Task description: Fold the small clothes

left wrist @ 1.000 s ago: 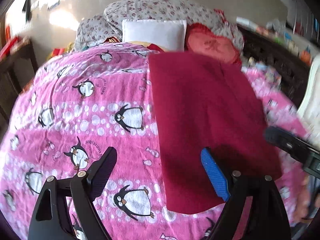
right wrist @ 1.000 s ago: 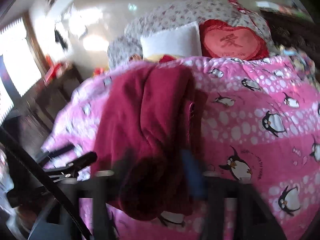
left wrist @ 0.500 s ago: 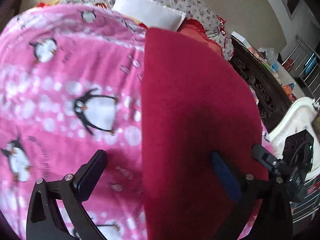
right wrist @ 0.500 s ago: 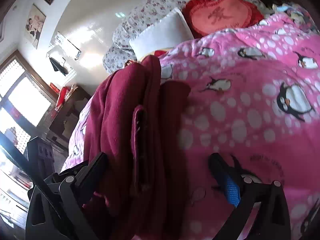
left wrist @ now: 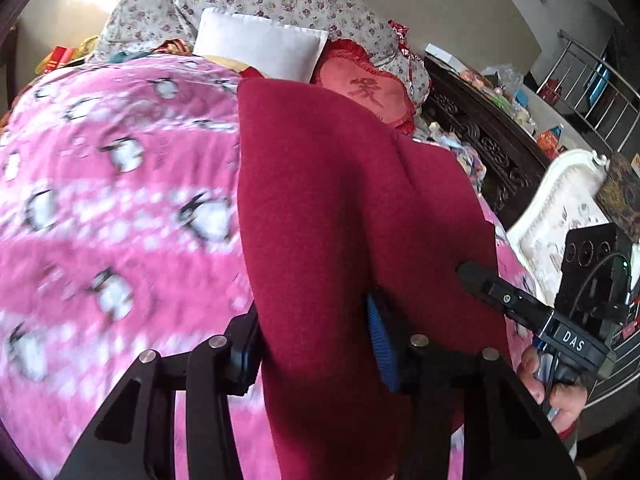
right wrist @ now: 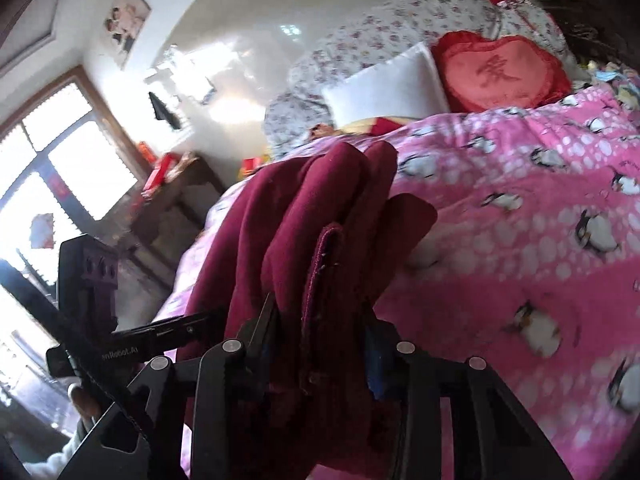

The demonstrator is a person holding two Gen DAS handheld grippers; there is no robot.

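A dark red garment [left wrist: 336,220] lies lengthwise on the pink penguin blanket [left wrist: 112,200]. My left gripper [left wrist: 312,332] is shut on its near edge, the cloth pinched between the black finger and the blue pad. In the right wrist view the same garment [right wrist: 320,240] bunches in thick folds, and my right gripper [right wrist: 320,332] is shut on its other near corner. The right gripper [left wrist: 532,308] also shows at the right of the left wrist view. The left gripper [right wrist: 152,332] shows at the left of the right wrist view.
A white pillow [left wrist: 260,48], a red heart cushion [left wrist: 368,88] and a floral quilt [left wrist: 280,0] sit at the head of the bed. A dark carved cabinet [left wrist: 488,136] and a white chair [left wrist: 560,208] stand on the right. A window [right wrist: 60,160] is on the left.
Both grippers were open around the garment's near edge half a second ago. Both have now closed on the cloth, which has bunched up between the fingers.
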